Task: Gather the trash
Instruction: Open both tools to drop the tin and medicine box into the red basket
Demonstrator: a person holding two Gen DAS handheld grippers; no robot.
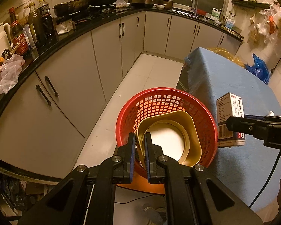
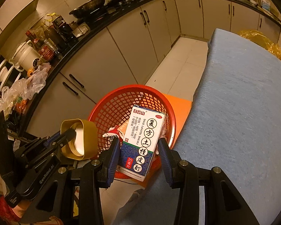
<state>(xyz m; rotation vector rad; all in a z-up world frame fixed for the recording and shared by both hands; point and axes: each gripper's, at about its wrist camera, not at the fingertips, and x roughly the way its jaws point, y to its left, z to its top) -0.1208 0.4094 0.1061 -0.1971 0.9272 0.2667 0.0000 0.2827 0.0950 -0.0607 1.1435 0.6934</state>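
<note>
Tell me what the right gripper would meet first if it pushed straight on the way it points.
Probably the red basket: the right gripper, holding the medicine box, aims into its opening, likely landing on the crumpled trash inside. Depth is unclear.

Squashed gold tape ring (image 1: 166, 131) and upright white-and-blue medicine box (image 2: 143, 140), both above red mesh basket (image 2: 119, 101).

Red plastic basket (image 1: 166, 101); printed card box (image 2: 142, 140); fuzzy blue cloth (image 2: 243, 103).
</note>
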